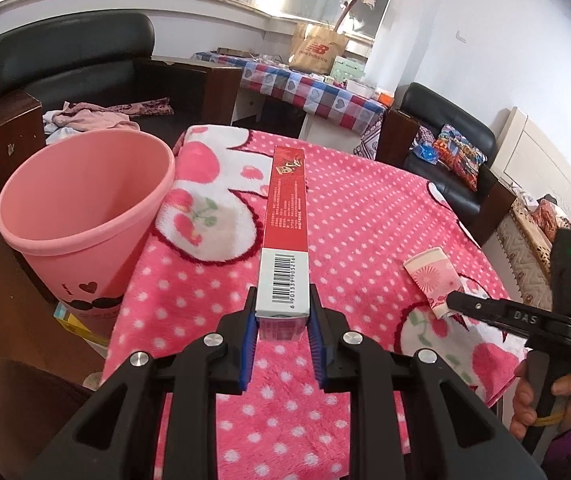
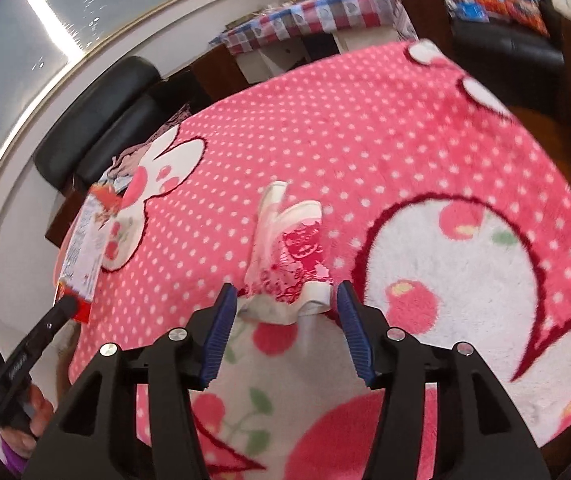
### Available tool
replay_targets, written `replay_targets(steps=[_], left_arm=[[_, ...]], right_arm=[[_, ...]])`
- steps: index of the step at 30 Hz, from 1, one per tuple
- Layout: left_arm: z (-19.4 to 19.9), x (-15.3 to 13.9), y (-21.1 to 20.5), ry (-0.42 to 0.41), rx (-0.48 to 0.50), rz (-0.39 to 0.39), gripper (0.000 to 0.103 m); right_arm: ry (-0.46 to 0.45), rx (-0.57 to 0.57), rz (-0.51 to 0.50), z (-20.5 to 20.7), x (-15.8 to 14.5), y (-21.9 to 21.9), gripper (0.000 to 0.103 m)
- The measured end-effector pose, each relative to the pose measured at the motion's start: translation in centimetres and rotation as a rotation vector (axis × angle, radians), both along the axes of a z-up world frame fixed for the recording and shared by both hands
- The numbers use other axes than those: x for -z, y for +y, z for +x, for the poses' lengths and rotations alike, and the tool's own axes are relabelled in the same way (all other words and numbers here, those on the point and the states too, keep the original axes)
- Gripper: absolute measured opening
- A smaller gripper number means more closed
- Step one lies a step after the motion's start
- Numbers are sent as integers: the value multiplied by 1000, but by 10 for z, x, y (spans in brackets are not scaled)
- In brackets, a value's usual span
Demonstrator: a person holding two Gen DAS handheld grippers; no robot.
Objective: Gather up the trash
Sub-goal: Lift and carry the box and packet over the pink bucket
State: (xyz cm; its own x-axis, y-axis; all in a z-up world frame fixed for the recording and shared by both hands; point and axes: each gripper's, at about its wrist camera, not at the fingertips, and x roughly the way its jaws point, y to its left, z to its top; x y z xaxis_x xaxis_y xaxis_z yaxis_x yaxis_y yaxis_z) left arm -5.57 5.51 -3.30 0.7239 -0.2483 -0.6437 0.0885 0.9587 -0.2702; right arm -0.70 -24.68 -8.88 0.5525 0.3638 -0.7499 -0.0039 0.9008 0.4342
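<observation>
My left gripper [image 1: 282, 312] is shut on the near end of a long red and white box [image 1: 285, 220] with a barcode, held above the pink dotted blanket [image 1: 365, 208]. The box also shows in the right wrist view [image 2: 81, 248] at the left edge. A pink trash bin [image 1: 81, 200] stands left of the table, open and seemingly empty. My right gripper [image 2: 283, 300] is open, its blue pads either side of the near end of a crumpled white and pink paper packet [image 2: 289, 256] lying on the blanket. In the left wrist view that packet [image 1: 433, 276] lies right, at the right gripper's tip [image 1: 455, 300].
A black armchair [image 1: 85, 64] with clothes stands behind the bin. A checked-cloth table [image 1: 309, 88] with a paper bag is at the back. Another black chair [image 1: 445, 148] with cushions is at the right. A small box [image 1: 73, 320] lies on the floor under the bin.
</observation>
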Motion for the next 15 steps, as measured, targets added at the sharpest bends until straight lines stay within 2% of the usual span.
replay_targets(steps=[2,5,11,12,14,15], left_arm=[[-1,-1,2,-2,-5,1,21],[-2,-1,1,0,-6,5,22],[-2,-1,0,1,-9,8,22],[-2,-1,1,1,-12,9,22],[-2,0,1,3,-14,8,22],[-2,0,1,4,-14,8,22]], right_arm=[[16,1,5,2,4,2,53],[-3,-18,-58,2,1,13,53],[-92,-50,-174,-1,-12,28,53],[-107,-55,-191,-3,-14,31,52],[-122,-62,-210,-5,-16,33,43],[-130,-69,-223,-5,-18,35,43]])
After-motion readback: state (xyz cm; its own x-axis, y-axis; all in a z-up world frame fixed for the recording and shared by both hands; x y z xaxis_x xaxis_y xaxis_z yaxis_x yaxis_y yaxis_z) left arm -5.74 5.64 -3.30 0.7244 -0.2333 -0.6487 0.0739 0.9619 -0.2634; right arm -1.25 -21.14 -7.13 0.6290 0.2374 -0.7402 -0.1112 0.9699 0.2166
